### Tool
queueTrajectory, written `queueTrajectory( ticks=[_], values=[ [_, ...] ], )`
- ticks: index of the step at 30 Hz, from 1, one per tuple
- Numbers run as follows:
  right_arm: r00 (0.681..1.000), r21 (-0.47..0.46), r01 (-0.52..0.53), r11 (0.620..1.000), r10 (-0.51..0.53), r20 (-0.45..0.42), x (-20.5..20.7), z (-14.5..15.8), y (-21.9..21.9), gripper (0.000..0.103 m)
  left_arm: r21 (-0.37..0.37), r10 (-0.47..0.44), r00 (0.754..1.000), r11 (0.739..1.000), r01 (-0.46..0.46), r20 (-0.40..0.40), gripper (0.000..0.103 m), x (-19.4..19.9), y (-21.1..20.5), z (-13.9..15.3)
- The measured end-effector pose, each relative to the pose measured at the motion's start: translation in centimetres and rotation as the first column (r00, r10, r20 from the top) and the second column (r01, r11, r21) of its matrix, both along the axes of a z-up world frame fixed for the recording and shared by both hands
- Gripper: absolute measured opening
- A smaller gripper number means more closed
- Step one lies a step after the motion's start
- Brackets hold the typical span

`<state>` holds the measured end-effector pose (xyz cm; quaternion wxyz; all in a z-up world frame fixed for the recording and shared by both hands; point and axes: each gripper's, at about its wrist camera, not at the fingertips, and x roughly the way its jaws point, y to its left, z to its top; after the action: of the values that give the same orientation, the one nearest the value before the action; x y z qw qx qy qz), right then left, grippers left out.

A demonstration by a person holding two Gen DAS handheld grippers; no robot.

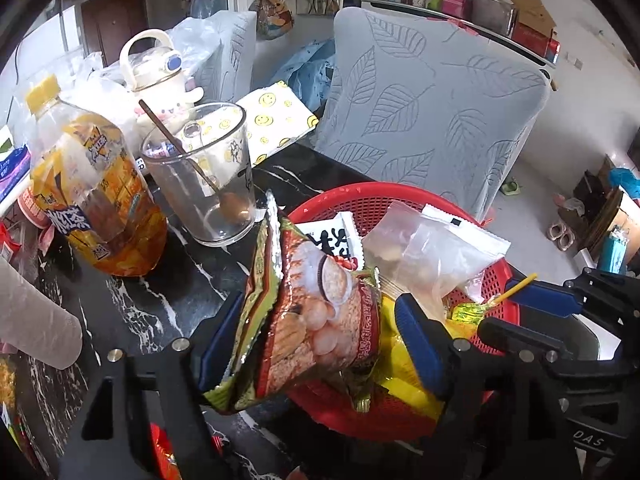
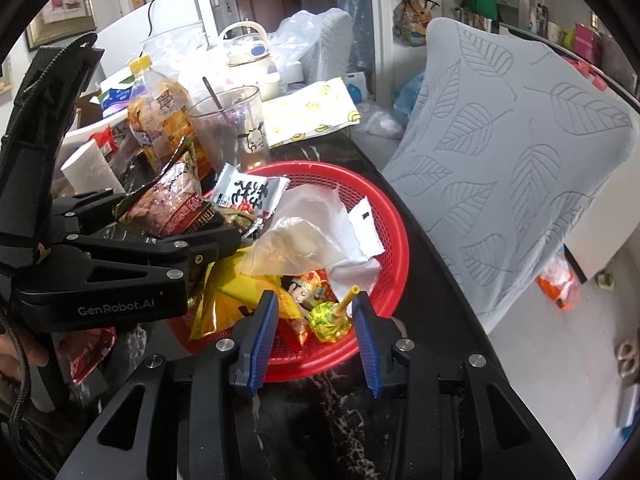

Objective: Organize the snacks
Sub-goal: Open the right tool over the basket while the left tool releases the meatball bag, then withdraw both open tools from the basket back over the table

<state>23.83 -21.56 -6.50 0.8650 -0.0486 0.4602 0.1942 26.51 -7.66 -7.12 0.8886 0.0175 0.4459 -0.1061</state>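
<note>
Our left gripper (image 1: pixel 320 320) stands with jaws spread around a brown snack bag (image 1: pixel 316 312), pads clear of it, at the near-left rim of the red basket (image 1: pixel 372 196). Our right gripper (image 2: pixel 316 312) has jaws parted, a lollipop (image 2: pixel 330 318) lying loose between them. A glass (image 1: pixel 204 184) and bottle (image 1: pixel 96 200) crowd the worktop (image 1: pixel 192 276) behind; lower packets are hidden.

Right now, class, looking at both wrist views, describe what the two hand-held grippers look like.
Each hand-held gripper is a black frame with silver round bolts and two fingers faced with ribbed blue pads. The left hand-held gripper bears white "GenRobot.AI" lettering and a black braided cord trailing from its handle. The right hand-held gripper shows white letters reading "DAS".
</note>
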Motion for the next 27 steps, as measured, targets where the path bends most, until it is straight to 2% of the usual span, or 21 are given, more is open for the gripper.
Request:
queueTrajectory(
  ticks=[8,16,27],
  values=[
    [0.999,-0.001,0.008,1.0,-0.008,0.037,-0.8,1.6,-0.4,0.038,0.014,-0.013,0.997,1.0,0.012,0.073,0.075,-1.2,-0.4,2.4],
    [0.993,-0.005,0.014,1.0,-0.014,0.119,-2.3,5.0,-0.4,0.038,0.016,-0.01,0.991,1.0,0.008,0.135,0.075,-3.0,-0.5,5.7],
    [0.967,0.019,0.013,1.0,-0.017,0.253,-5.6,10.7,-0.3,0.039,0.012,0.015,0.952,1.0,-0.019,0.305,0.075,-8.4,0.3,12.8]
  ],
)
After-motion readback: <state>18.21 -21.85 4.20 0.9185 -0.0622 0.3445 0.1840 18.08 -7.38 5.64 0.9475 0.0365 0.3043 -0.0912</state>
